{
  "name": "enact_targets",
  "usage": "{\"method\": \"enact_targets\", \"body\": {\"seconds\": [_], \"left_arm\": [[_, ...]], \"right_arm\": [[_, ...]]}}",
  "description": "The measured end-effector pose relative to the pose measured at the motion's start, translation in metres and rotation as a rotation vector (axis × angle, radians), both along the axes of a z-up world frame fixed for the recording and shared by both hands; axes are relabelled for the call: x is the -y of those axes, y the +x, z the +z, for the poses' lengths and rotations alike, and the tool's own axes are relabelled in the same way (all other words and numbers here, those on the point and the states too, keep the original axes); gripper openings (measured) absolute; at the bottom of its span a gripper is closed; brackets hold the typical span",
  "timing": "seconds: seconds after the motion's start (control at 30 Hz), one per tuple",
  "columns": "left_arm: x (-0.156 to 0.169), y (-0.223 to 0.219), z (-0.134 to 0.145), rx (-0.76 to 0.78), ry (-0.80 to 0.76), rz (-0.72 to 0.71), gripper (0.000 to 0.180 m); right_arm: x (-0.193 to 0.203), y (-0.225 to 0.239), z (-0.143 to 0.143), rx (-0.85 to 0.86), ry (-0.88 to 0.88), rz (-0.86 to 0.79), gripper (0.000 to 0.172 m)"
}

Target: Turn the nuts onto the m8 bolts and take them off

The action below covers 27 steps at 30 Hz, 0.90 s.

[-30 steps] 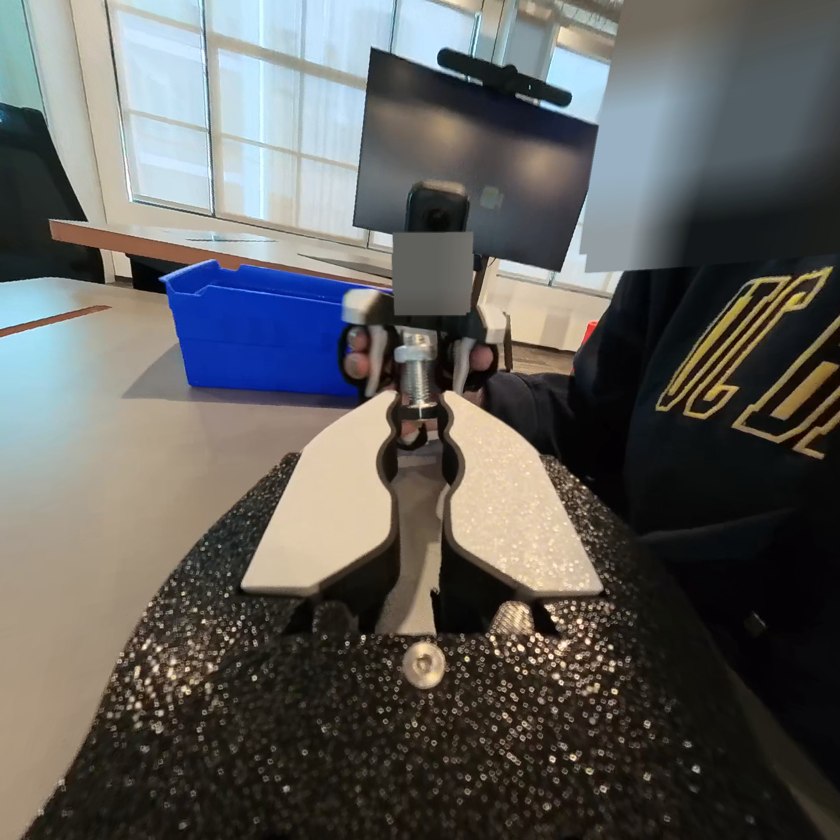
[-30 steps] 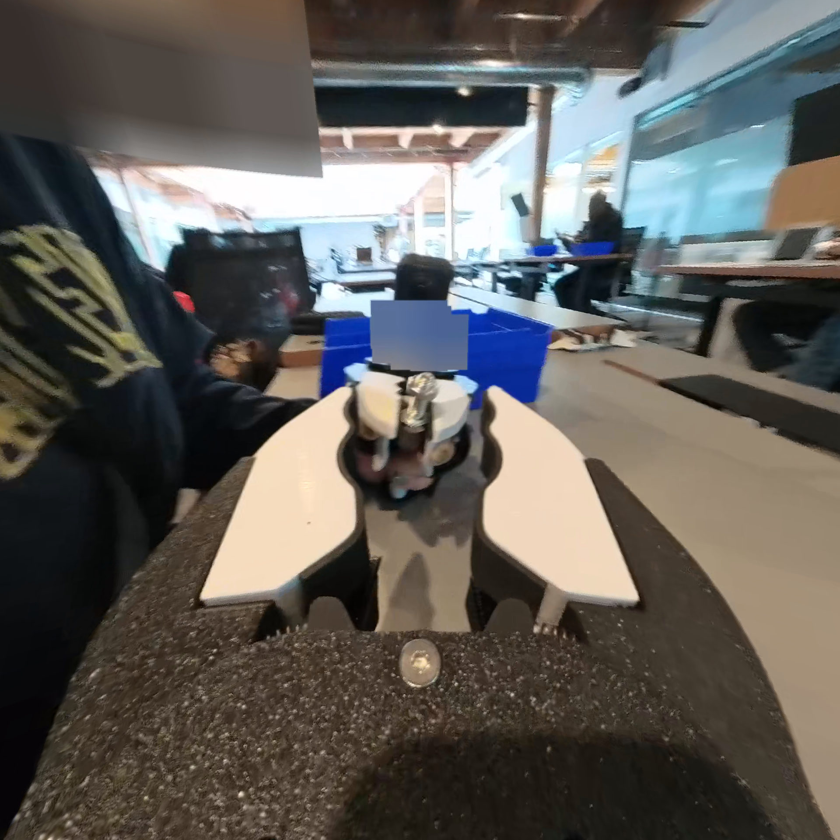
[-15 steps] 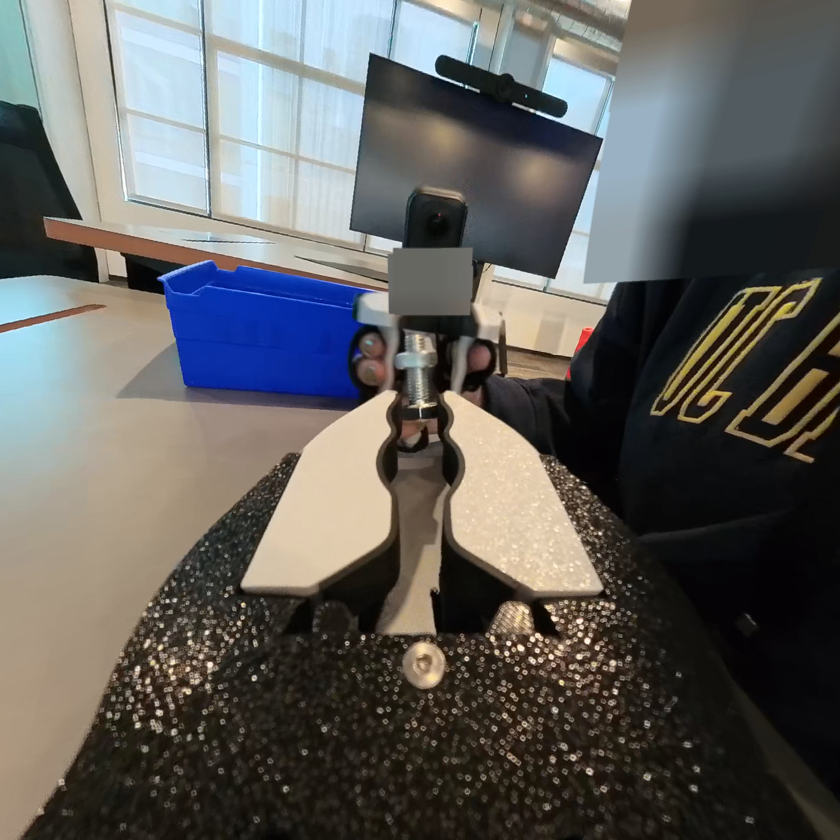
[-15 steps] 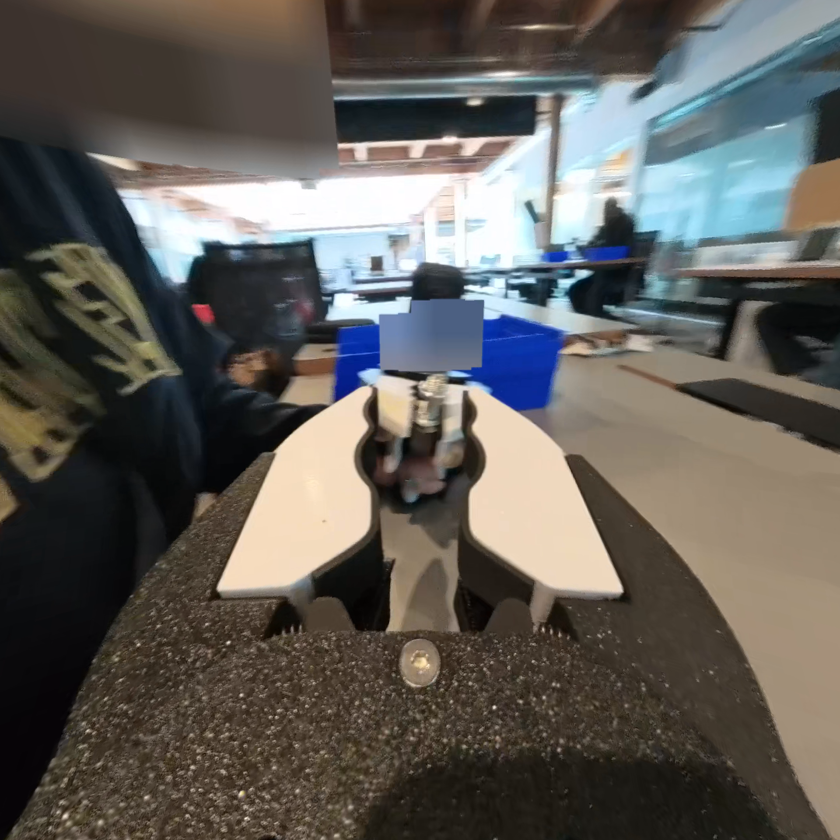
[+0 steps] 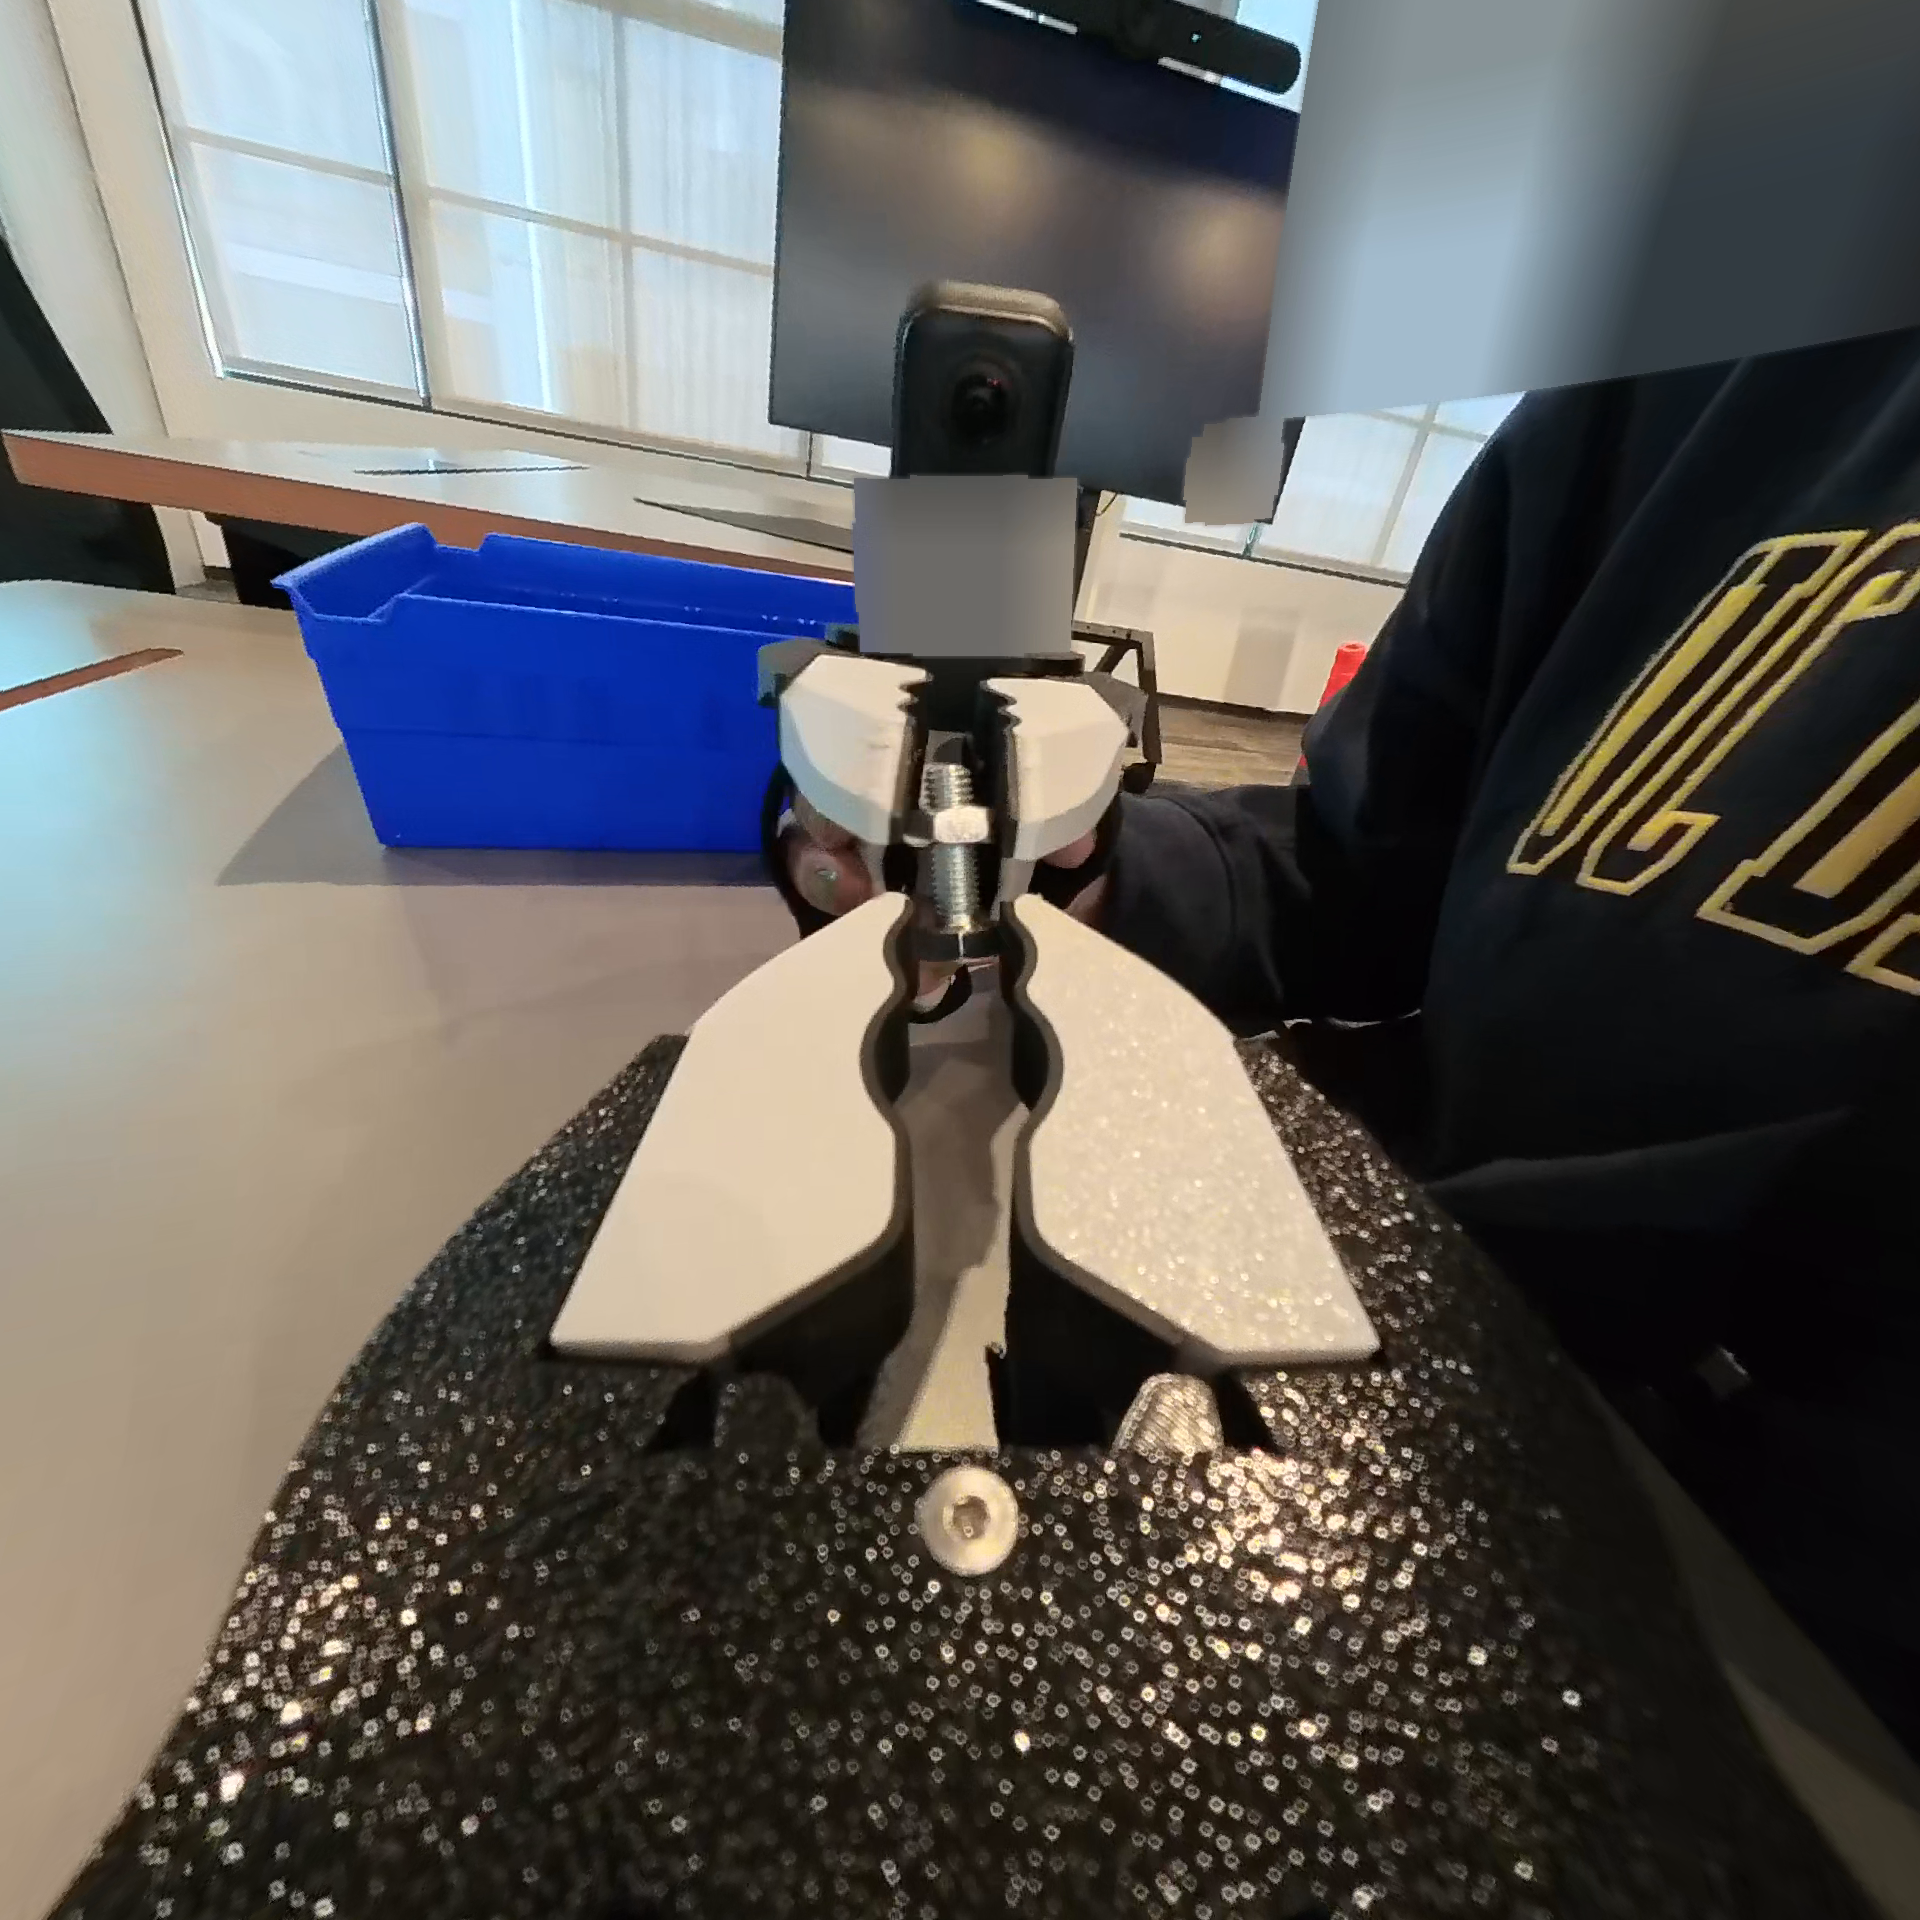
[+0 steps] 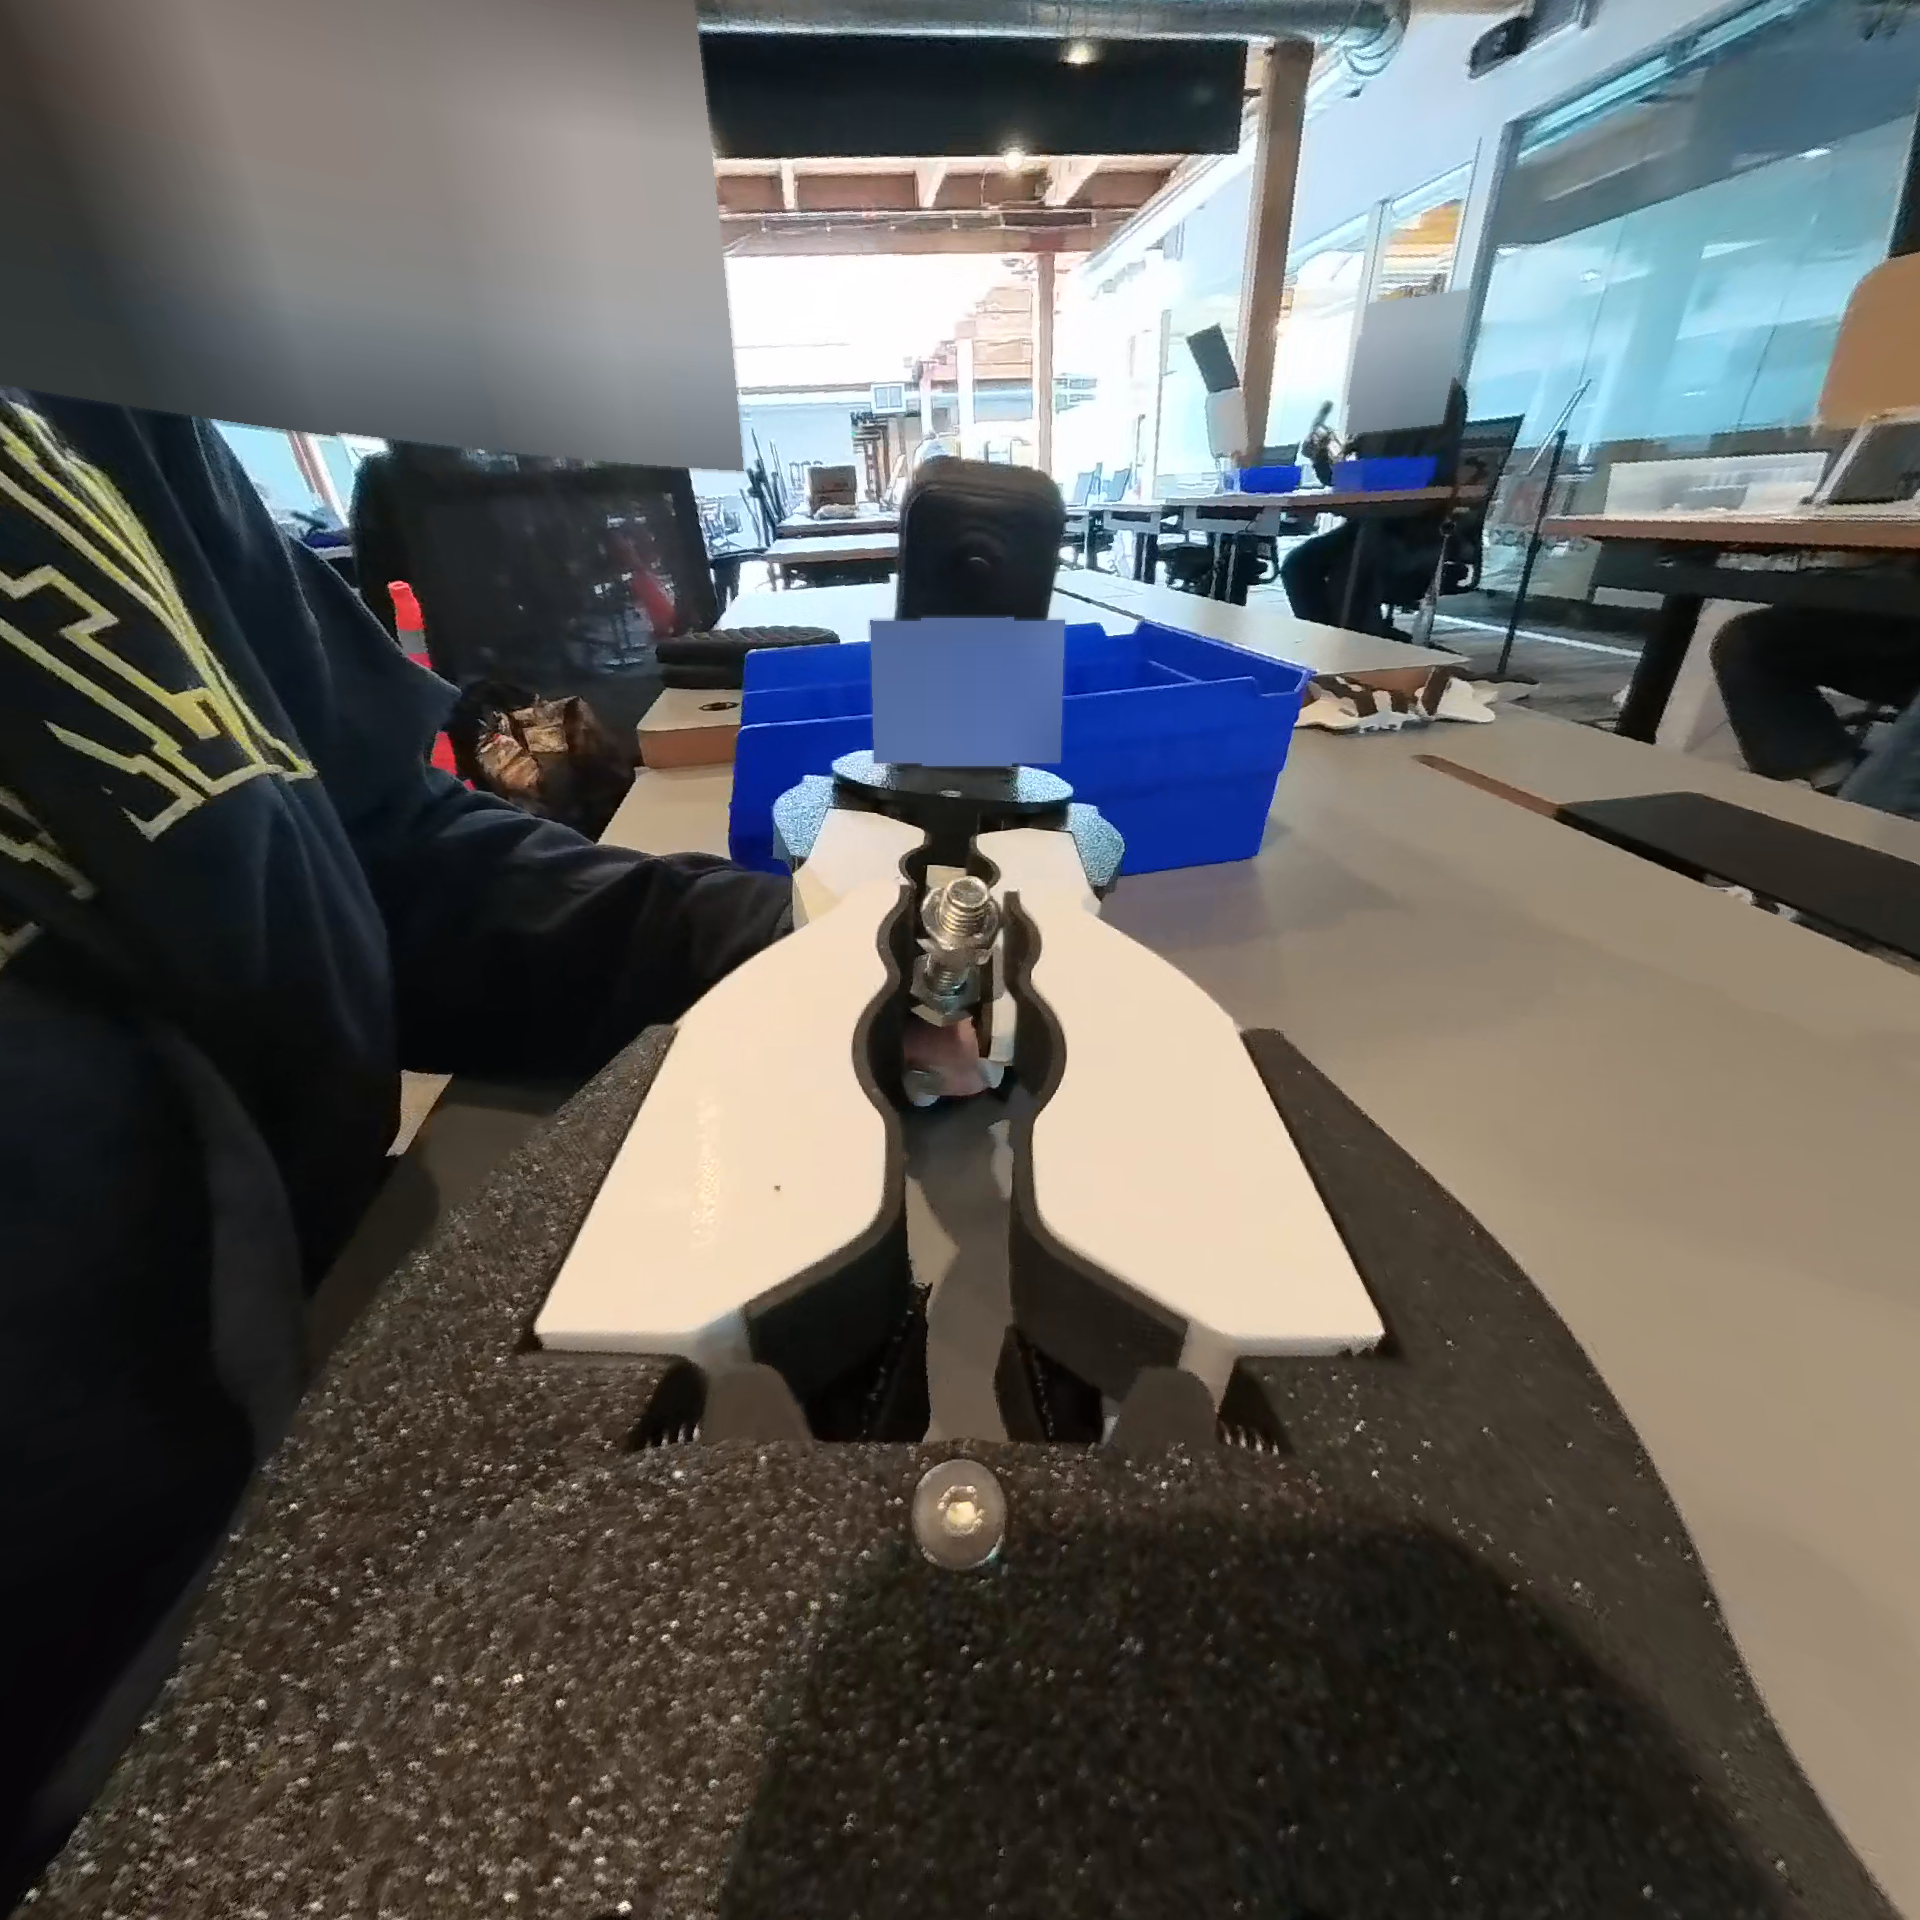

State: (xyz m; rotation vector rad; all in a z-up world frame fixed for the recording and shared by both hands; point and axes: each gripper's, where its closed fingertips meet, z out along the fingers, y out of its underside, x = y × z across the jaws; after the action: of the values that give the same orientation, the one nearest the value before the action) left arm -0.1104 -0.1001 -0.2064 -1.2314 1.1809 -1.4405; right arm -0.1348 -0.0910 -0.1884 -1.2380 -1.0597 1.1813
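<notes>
Bolt [image 5: 954, 873], one, silver and threaded, stands upright between my two grippers, which face each other above the grey table [image 5: 312, 1039]. My left gripper [image 5: 954, 940] is narrowed onto the bolt's hexagonal head at the lower end, a pad pressed on each side. My right gripper [image 6: 961, 925] is narrowed onto the single hex nut [image 6: 961, 928], which sits partway down the thread with a short length of bolt end showing above it. In the left wrist view the same nut [image 5: 948, 828] appears between the right gripper's white fingers [image 5: 847, 753], pads against its flats.

Count: one bolt, one nut, two grippers, each topped by one black camera [image 5: 982, 390]. One blue bin [image 5: 540, 727] stands on the table behind the grippers; the right wrist view shows a divider inside it, and its contents are hidden by the walls. One dark monitor [image 5: 1039, 187] stands behind, its top edge cut off.

Hidden or unclear: the bolt head is partly in shadow between my left pads; the hands holding the grippers show only as fingertips. One person in a dark sweatshirt [image 5: 1662, 831] with yellow lettering is cut off by the frame. Distant desks and chairs in the right wrist view are too small to count.
</notes>
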Motion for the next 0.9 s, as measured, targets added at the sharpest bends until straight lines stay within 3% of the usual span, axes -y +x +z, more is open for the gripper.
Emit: {"method": "enact_targets", "body": {"seconds": [0.07,0.23,0.33,0.43,0.53,0.63,0.7,0.8,0.9], "left_arm": [[0.000,0.000,0.000,0.001,-0.004,0.000,0.014],[-0.014,0.001,0.004,0.035,-0.056,0.083,0.088],[-0.017,-0.001,0.008,0.068,-0.054,0.110,0.091],[-0.021,-0.002,0.008,0.069,-0.047,0.140,0.096],[-0.025,-0.004,0.010,0.087,-0.049,0.170,0.095],[-0.028,-0.007,0.011,0.103,-0.058,0.188,0.092],[-0.028,-0.006,0.011,0.101,-0.057,0.186,0.089],[-0.026,-0.004,0.009,0.082,-0.037,0.183,0.087],[-0.024,-0.002,0.008,0.063,-0.015,0.181,0.086]], "right_arm": [[0.000,0.001,0.000,0.002,-0.001,-0.001,0.015],[-0.003,0.006,-0.002,0.018,0.014,-0.012,0.015],[-0.007,0.010,0.003,0.024,0.052,-0.051,0.015],[-0.010,0.035,0.036,0.030,0.084,-0.189,0.015],[-0.016,0.082,0.061,0.257,0.150,-0.415,0.015],[-0.036,0.170,0.073,0.530,0.118,-0.730,0.015],[-0.047,0.232,0.063,0.708,0.009,-0.867,0.015],[-0.054,0.303,0.006,0.978,-0.291,-0.877,0.015],[-0.058,0.350,-0.047,1.130,-0.564,-0.895,0.016]]}}
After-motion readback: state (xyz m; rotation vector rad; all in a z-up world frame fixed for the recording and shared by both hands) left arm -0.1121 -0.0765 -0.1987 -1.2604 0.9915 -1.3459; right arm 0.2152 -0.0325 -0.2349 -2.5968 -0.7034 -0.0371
